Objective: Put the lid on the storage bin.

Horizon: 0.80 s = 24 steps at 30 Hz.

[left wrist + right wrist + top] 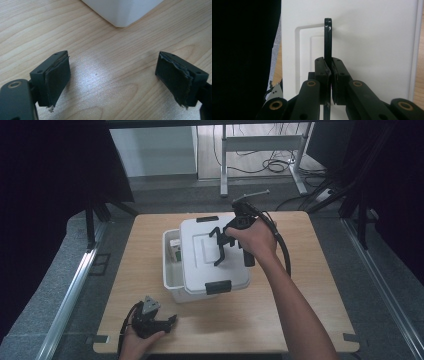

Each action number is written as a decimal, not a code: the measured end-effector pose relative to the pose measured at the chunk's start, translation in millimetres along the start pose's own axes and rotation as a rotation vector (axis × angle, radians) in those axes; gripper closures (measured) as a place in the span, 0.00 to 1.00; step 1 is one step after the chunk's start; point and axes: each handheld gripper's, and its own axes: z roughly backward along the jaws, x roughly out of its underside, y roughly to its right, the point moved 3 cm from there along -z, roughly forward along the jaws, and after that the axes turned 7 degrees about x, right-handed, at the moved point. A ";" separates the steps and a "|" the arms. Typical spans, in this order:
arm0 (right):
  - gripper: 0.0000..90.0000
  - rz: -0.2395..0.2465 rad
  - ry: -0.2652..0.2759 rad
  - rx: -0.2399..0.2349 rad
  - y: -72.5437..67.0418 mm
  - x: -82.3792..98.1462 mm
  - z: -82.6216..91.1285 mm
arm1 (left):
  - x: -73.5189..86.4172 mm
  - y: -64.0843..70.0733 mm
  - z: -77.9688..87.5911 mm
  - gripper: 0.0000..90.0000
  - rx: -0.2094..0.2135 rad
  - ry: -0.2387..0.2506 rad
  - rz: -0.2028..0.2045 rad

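Note:
A white plastic box (171,276) stands in the middle of the wooden table (150,235). Its white lid (200,265) lies shifted to the right, so the box's left side is uncovered. A thin black handle (327,37) stands up from the lid (374,50). My right gripper (329,67) is shut on that handle and reaches over the lid (218,247) from the right. My left gripper (171,324) rests near the table's front left edge, open (112,77) with bare wood between its pads. The box's corner (122,10) lies just ahead of it.
A black latch (218,287) sits on the lid's near edge and another (207,219) on its far edge. A small white and green item (175,248) lies inside the box. Beyond the table stand desk legs (224,165) with cables (270,166) on the floor.

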 end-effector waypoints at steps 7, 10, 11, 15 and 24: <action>0.94 0.011 -0.009 -0.002 -9.0 -2.8 -7.9 | 0.0 0.0 0.0 0.14 0.000 0.000 0.000; 0.94 0.018 -0.017 -0.005 -13.6 -3.5 -12.7 | 0.0 0.0 0.0 0.14 0.000 0.000 0.000; 0.94 0.017 -0.022 -0.007 -15.4 -3.9 -14.8 | 0.0 0.0 0.0 0.14 0.000 0.000 0.000; 0.94 0.017 -0.031 -0.010 -20.5 -5.6 -20.8 | 0.0 0.0 0.0 0.14 0.000 0.000 0.000; 0.94 0.018 -0.044 -0.003 -27.9 -11.4 -28.3 | 0.0 0.0 0.0 0.14 -0.001 0.000 0.000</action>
